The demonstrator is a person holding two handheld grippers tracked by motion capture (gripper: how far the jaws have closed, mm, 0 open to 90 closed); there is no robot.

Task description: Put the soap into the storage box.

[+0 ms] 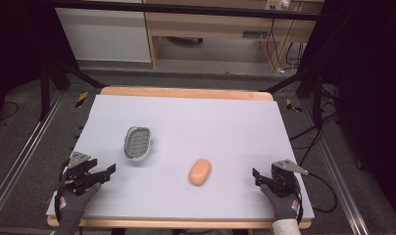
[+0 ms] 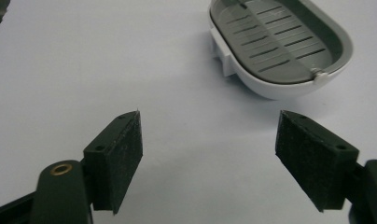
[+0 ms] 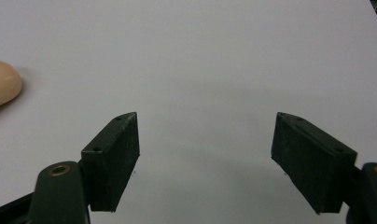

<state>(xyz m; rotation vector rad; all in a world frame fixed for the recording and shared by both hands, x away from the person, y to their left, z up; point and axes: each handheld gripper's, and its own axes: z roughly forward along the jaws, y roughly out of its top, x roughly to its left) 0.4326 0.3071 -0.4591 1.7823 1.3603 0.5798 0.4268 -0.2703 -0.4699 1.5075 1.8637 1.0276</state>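
While both grippers rest at the lower corners of the high view, the soap (image 1: pixel 200 172) lies low centre, long axis near upright, nearer the right gripper (image 1: pixel 258 176); the dish (image 1: pixel 137 143) sits up-left, nearer the left gripper (image 1: pixel 109 170). In the left gripper view, jaws gape, the dish (image 2: pixel 280 46) at upper right. In the right gripper view, jaws gape, the soap (image 3: pixel 3 83) at the left edge.
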